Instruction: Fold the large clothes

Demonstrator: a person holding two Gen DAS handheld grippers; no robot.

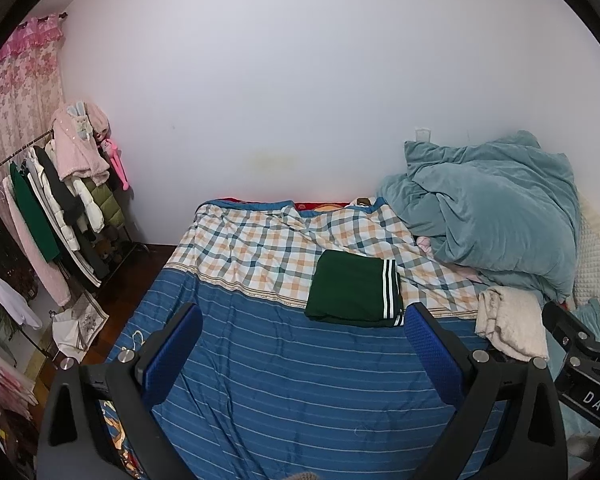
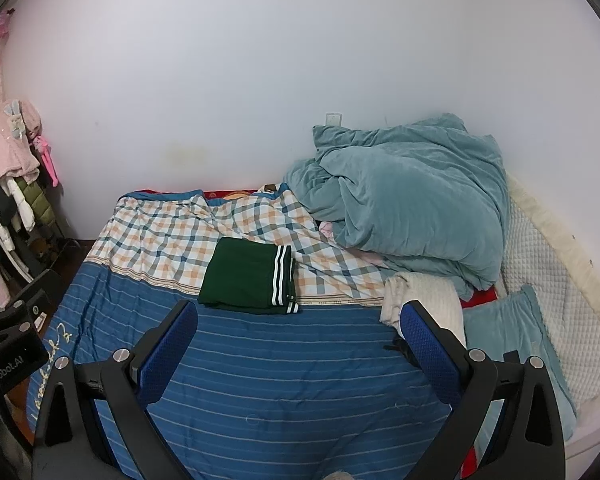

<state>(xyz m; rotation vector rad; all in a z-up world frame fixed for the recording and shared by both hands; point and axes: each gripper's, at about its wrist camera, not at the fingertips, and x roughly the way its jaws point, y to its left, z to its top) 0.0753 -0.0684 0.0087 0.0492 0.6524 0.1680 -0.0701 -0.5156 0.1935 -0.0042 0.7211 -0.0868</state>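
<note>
Striped blue bedspread (image 1: pixel 284 364), folded green garment (image 1: pixel 354 288), teal duvet (image 1: pixel 496 208), clothes rack (image 1: pixel 60 216)

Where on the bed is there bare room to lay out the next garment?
The blue striped cover is free in front of the folded green garment, from the bed's left edge to the cream towel. The plaid area left of the green garment is also free. The right side is crowded by the teal duvet and towel.

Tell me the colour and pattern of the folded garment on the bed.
Dark green folded garment with white stripes along one edge; clearest in the right wrist view.
</note>
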